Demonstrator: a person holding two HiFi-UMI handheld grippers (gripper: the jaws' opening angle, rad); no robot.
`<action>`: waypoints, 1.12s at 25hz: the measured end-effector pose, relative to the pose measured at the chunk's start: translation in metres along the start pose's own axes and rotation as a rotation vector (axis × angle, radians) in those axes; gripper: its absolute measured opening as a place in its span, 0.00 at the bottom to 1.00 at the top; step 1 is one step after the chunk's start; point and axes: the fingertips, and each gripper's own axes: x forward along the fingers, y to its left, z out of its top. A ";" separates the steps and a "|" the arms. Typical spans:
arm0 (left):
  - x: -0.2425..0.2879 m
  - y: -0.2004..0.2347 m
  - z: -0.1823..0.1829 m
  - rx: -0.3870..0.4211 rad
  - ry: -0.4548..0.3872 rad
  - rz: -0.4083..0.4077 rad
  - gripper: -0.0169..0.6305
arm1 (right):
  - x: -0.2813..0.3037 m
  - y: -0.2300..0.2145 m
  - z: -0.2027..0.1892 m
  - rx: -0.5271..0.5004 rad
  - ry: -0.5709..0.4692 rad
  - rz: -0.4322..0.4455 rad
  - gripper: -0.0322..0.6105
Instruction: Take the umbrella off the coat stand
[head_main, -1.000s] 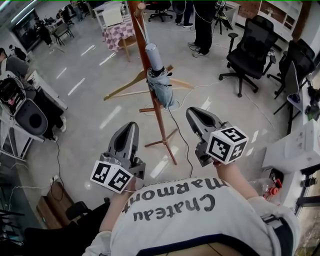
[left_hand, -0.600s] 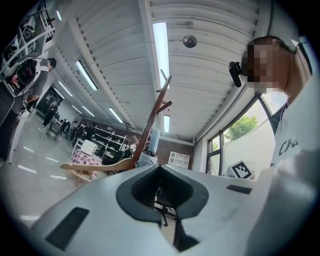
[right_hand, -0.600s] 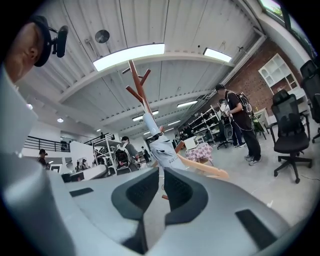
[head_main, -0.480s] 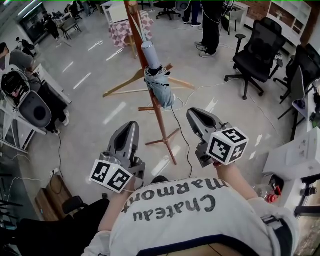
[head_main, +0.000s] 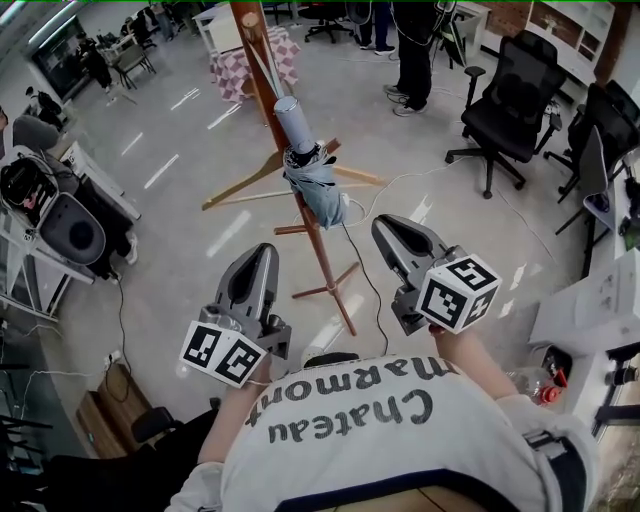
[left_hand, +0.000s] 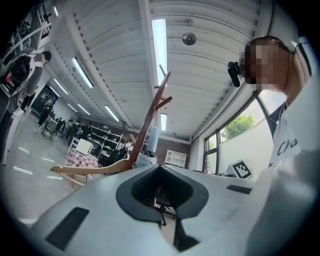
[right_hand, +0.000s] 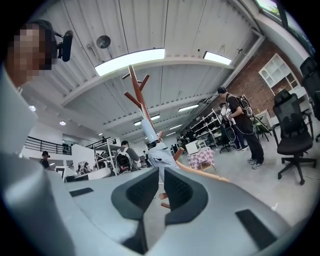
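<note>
A folded pale blue umbrella (head_main: 313, 180) with a grey cylindrical handle (head_main: 293, 122) hangs on the red-brown wooden coat stand (head_main: 318, 250), which rises from the floor ahead of me. My left gripper (head_main: 266, 250) is held low, left of the stand's base, jaws shut and empty. The right gripper (head_main: 383, 224) is on the other side of the pole, also shut on nothing. Both are well short of the umbrella. The left gripper view shows the umbrella (left_hand: 146, 159) just above the jaw tips (left_hand: 160, 168); in the right gripper view the umbrella (right_hand: 159, 152) stands beyond the closed jaws (right_hand: 161, 172).
A long wooden arm (head_main: 245, 175) sticks out leftward from the stand. A cable (head_main: 365, 270) runs over the floor by its feet. Black office chairs (head_main: 505, 95) stand at the right, a standing person (head_main: 410, 50) and a checked-cloth table (head_main: 245, 65) behind, equipment (head_main: 60, 225) at the left.
Both grippers have stayed where they were, still shut. The head view has shifted slightly, so the stand and umbrella sit a little further left in the picture.
</note>
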 end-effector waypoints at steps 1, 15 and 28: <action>0.003 0.002 0.001 -0.001 0.000 -0.007 0.06 | 0.002 -0.002 0.001 0.007 -0.004 -0.006 0.13; 0.027 0.049 0.029 0.016 0.014 -0.077 0.06 | 0.043 0.024 0.044 -0.113 -0.073 -0.014 0.13; 0.038 0.103 0.048 -0.018 -0.001 -0.067 0.06 | 0.098 0.045 0.083 -0.245 -0.092 0.065 0.40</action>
